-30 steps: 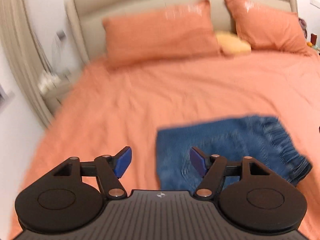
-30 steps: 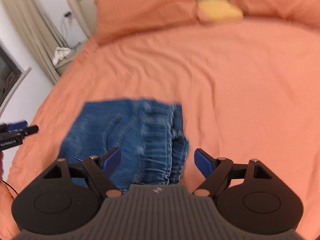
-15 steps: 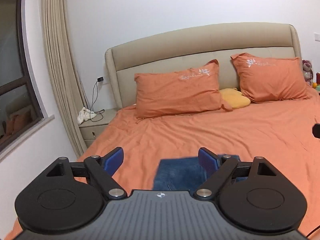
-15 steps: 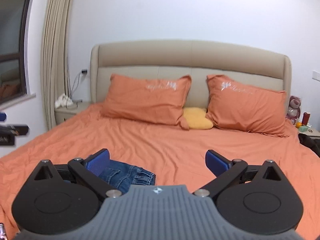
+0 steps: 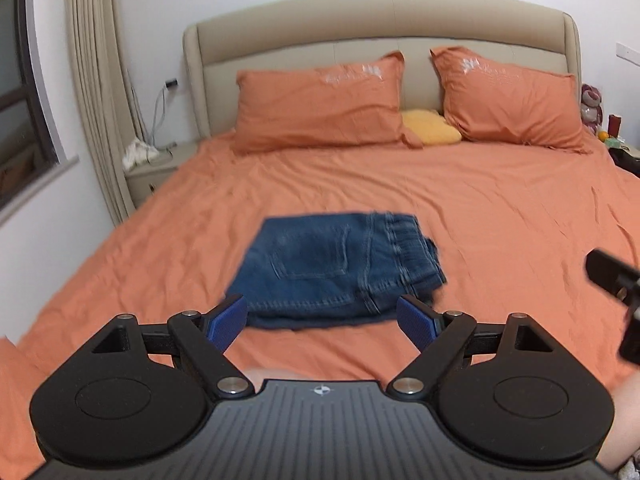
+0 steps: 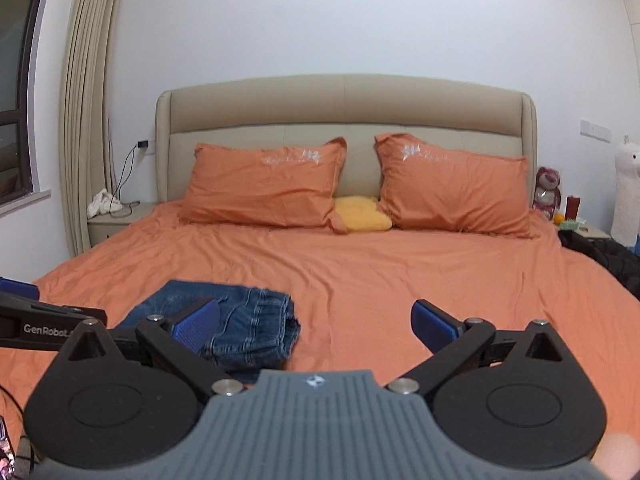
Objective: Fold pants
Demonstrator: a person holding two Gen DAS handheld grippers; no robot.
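Note:
Blue jeans (image 5: 336,268) lie folded into a compact rectangle on the orange bed (image 5: 500,216), back pocket up, waistband at the right. They also show in the right wrist view (image 6: 256,320) at lower left. My left gripper (image 5: 322,322) is open and empty, held back from the near edge of the jeans. My right gripper (image 6: 316,324) is open and empty, to the right of the jeans and above the bedsheet. The left gripper's arm (image 6: 44,326) shows at the left edge of the right wrist view.
Two orange pillows (image 6: 264,188) (image 6: 452,190) and a yellow cushion (image 6: 362,220) lean on the beige headboard (image 6: 344,108). A nightstand (image 6: 116,220) with a white cloth and cable stands left by the curtain. Toys and a dark bag (image 6: 608,256) are at the right.
Both grippers have pulled back and up from the jeans, open and empty throughout. The left wrist view has tilted down again, so the jeans show whole.

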